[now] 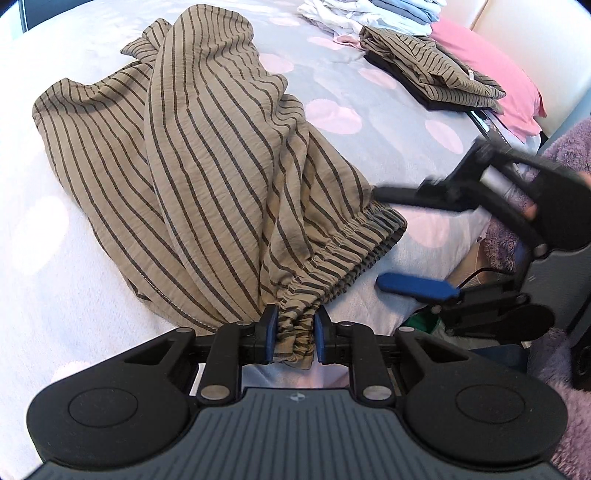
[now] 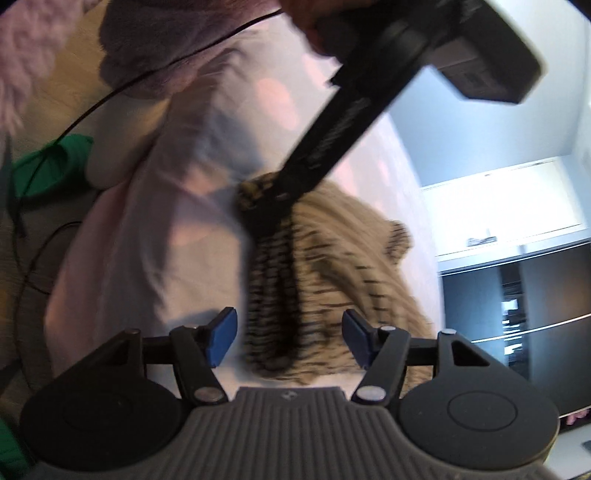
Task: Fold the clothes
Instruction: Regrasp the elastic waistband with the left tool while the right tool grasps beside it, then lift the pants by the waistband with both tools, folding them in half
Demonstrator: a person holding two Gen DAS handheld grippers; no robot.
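Tan trousers with dark stripes [image 1: 207, 158] lie crumpled on the bed, their elastic waistband [image 1: 343, 243] towards me. My left gripper [image 1: 295, 338] is shut on one end of the waistband near the bed's front edge. My right gripper [image 1: 380, 240] is open, its jaws either side of the waistband's other end, not closed on it. In the right wrist view the right gripper [image 2: 290, 338] is open with the blurred striped waistband [image 2: 273, 306] between the blue pads. The left gripper [image 2: 266, 218] shows there holding the far end.
A folded striped garment on a dark one [image 1: 432, 70] lies at the back right beside a pink pillow [image 1: 491, 77]. Folded white and blue clothes [image 1: 369, 13] are stacked at the far edge. A purple fluffy blanket [image 1: 565, 155] is at the right.
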